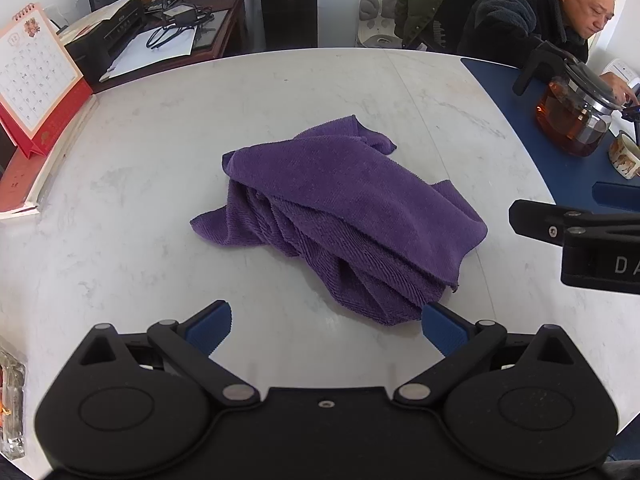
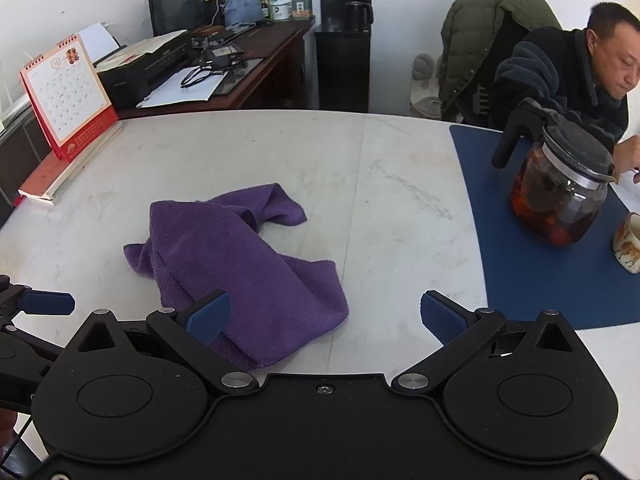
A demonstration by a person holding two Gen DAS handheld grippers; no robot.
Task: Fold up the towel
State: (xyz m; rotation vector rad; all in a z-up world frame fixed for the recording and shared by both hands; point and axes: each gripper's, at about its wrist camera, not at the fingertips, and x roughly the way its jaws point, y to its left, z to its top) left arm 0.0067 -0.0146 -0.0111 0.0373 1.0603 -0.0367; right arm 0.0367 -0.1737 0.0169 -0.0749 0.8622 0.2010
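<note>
A purple towel lies crumpled in a heap on the white marble table. It also shows in the right wrist view. My left gripper is open and empty, just short of the towel's near edge, its right pad close to the cloth. My right gripper is open and empty, above the towel's near right corner, with its left pad over the cloth. The right gripper's body shows at the right edge of the left wrist view.
A blue mat on the table's right holds a glass teapot and a cup. A man sits there. A red desk calendar stands at the far left edge. A cluttered desk stands behind.
</note>
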